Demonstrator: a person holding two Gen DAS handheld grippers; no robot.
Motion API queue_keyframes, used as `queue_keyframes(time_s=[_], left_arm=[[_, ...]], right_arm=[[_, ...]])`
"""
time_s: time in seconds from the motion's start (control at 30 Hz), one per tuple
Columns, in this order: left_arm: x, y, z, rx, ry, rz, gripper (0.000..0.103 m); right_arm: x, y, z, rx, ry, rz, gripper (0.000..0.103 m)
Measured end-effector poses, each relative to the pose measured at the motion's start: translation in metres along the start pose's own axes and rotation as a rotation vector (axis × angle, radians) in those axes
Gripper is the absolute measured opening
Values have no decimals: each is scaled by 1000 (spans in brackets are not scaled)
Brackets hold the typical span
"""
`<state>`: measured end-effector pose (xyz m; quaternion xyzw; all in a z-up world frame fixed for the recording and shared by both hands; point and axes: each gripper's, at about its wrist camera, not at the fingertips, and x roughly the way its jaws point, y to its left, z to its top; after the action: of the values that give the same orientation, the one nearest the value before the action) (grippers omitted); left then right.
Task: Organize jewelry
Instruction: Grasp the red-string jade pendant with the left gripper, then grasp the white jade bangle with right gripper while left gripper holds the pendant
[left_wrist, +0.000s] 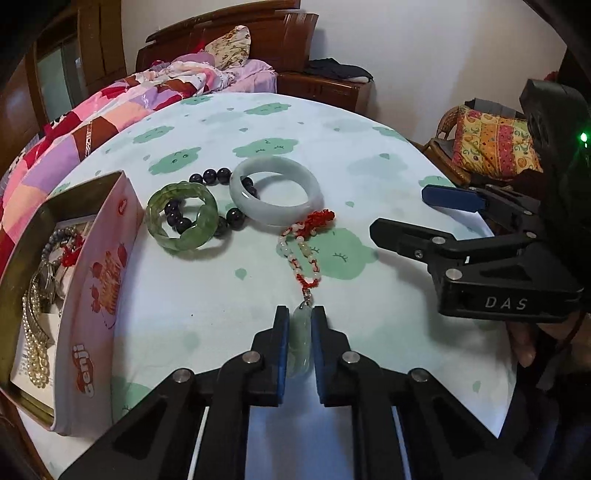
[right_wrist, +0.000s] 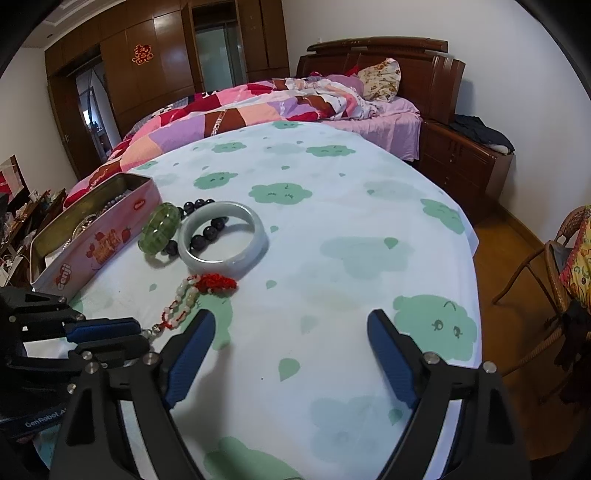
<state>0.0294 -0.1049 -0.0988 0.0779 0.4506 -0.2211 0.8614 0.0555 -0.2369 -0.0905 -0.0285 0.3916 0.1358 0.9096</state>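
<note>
My left gripper (left_wrist: 300, 332) is shut on the pale green jade pendant (left_wrist: 301, 343) of a necklace with a red cord and white beads (left_wrist: 303, 251) that trails away over the tablecloth. A pale jade bangle (left_wrist: 275, 190), a green glass bracelet (left_wrist: 181, 221) and a dark bead bracelet (left_wrist: 218, 199) lie together beyond it. A pink tin box (left_wrist: 92, 295) at the left holds pearls and chains. My right gripper (right_wrist: 291, 332) is open and empty above the cloth, right of the necklace (right_wrist: 192, 295); it also shows in the left wrist view (left_wrist: 406, 210).
The table has a white cloth with green cloud prints (right_wrist: 332, 229). A bed with a patchwork quilt (right_wrist: 258, 107) stands behind it. A wooden nightstand (right_wrist: 465, 162) and a wicker chair with a cushion (right_wrist: 569, 258) are at the right.
</note>
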Motion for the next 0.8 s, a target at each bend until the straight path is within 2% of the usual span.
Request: queue_keyframes(time_s=[0.13,0.43,0.57,0.67,0.8], left_arm=[[-5,10,0,-49,-18,1,11],[-46,34,16,-118,-178,71,11],[-57,45,26,-135,-219,81,11],[-62,51,32,-145,-241,91,11],[-68,57,37,-152,-259,94,11]], right_arm=[[0,0,1,5,-1,4,87],[-1,1,24,0,-17,20,87],[11,9,44,-11,-3,33,84],[28,18,57,-33,46,30,76],[59,26,65,-60,130,15,53]])
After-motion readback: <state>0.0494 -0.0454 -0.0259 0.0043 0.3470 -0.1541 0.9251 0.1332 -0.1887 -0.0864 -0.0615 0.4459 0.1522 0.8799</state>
